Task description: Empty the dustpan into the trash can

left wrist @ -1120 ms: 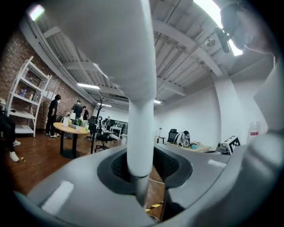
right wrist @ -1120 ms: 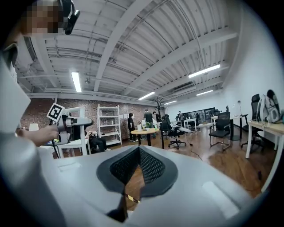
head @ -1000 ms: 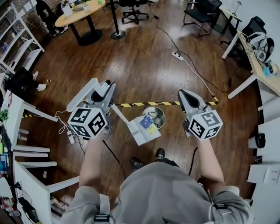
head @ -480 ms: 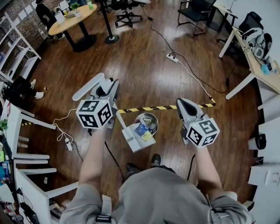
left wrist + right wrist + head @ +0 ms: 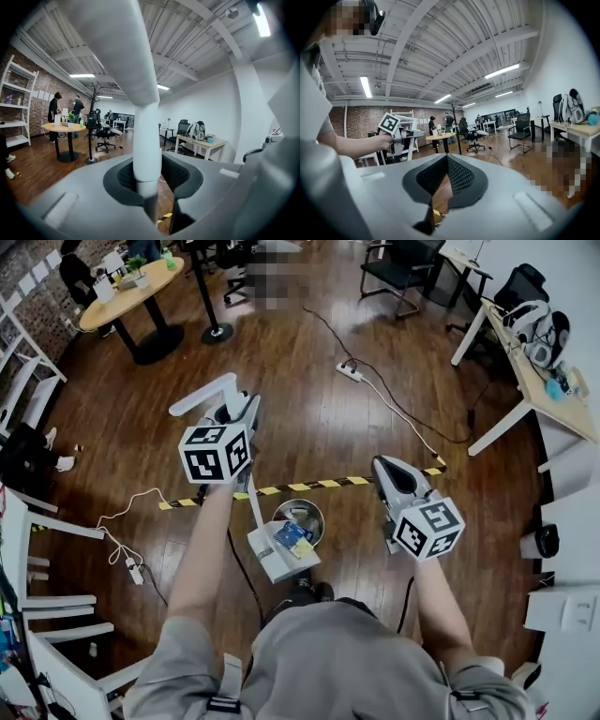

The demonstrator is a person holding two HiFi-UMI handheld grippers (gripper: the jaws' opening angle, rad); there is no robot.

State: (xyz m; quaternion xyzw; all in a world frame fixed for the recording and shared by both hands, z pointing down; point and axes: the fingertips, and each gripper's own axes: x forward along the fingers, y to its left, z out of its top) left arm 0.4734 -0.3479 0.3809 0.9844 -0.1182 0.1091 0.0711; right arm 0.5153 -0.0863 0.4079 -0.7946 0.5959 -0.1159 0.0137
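Observation:
In the head view my left gripper is shut on the white dustpan handle, whose shaft slants down to the white dustpan by my feet. Blue and yellow scraps lie in the pan. The pan's far edge overlaps the near rim of the round metal trash can on the floor. In the left gripper view the handle stands between the jaws of that gripper. My right gripper hovers right of the can, shut and empty, with its pads meeting at the tips.
Yellow-black tape crosses the wooden floor just beyond the can. A power strip with its cable lies farther out. White shelving stands at the left, a desk at the right, and a round table at the far left.
The left gripper has moved away from my body and to the right with the handle. The can and dustpan now sit lower in the head view, nearer my feet. The right gripper has barely shifted.

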